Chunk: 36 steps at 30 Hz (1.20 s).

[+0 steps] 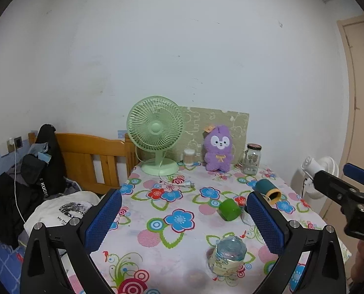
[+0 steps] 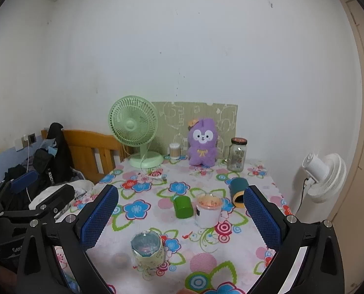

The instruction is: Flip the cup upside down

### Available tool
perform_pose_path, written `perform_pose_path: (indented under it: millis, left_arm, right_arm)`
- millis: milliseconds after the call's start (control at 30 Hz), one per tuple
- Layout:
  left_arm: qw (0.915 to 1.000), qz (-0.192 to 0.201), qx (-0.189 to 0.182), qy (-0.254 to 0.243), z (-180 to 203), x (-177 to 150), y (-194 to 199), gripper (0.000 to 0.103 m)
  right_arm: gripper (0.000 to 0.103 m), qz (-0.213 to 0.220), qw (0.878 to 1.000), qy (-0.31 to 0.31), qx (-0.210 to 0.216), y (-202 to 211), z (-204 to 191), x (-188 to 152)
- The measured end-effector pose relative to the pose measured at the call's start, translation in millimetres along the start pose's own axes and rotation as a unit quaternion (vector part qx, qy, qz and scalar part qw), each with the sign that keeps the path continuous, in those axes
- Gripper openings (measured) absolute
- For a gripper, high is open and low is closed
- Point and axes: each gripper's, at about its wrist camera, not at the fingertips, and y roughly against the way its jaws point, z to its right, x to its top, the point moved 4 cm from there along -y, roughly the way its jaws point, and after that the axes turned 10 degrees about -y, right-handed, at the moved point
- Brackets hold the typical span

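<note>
Cup [image 1: 245, 214] hides mostly behind the left gripper's [image 1: 184, 220] wide-open, empty pads, so it suits the other hand. From the right wrist, cup [image 2: 208, 210] stands upright mid-counter [image 2: 243, 245], framed by the spread, empty right gripper [image 2: 180, 216].

You are looking at a bedroom in a home. A wooden bed frame [image 1: 93, 156] stands against the scuffed white wall [image 1: 157, 49], with dark clothes [image 1: 22, 186] heaped on it and a charger cable hanging from a wall socket [image 1: 16, 143]. Beside the bed, a table under a flowered tablecloth [image 2: 157, 196] carries a green desk fan [image 2: 135, 132], a purple plush toy [image 2: 202, 147] and a glass jar [image 2: 237, 154]. A white fan [image 2: 325, 176] stands near the door [image 2: 358, 122].
</note>
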Motion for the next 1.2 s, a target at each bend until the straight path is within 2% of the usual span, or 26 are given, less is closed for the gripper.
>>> perform_pose_path:
  millis: [200, 300, 700, 833, 933, 1067, 1200]
  left_arm:
    - [0.9994, 0.03, 0.013, -0.007, -4.1, 19.4, 7.3, 0.103]
    - [0.9984, 0.054, 0.019, -0.006, -4.9, 29.7, 14.8, 0.103]
    - [0.9939, 0.107, 0.025, -0.009, -8.5, 70.7, 30.3, 0.103]
    - [0.994, 0.107, 0.026, 0.001, -10.7, 72.2, 31.9, 0.103]
    - [0.9949, 0.1, 0.011, 0.008, -11.1, 71.1, 28.5, 0.103]
    - [0.995, 0.096, 0.025, -0.004, -8.8, 71.7, 25.2, 0.103]
    - [0.9951, 0.096, 0.024, -0.003, -7.7, 72.0, 23.9, 0.103]
  right_arm:
    - [0.103, 0.018, 1.0, -0.001, 0.005, 4.0, -3.2, 12.9]
    - [0.103, 0.037, 0.999, -0.002, 0.005, 10.4, -5.5, 20.3]
    - [0.103, 0.115, 0.993, 0.024, -0.013, 37.6, -24.2, 66.2]
    - [0.103, 0.114, 0.993, 0.021, -0.014, 37.7, -23.6, 66.2]
    - [0.103, 0.104, 0.994, 0.024, -0.017, 33.5, -23.3, 63.9]
    - [0.103, 0.102, 0.994, 0.02, -0.021, 32.3, -20.7, 63.5]
    - [0.103, 0.099, 0.995, 0.017, -0.026, 29.8, -18.2, 64.6]
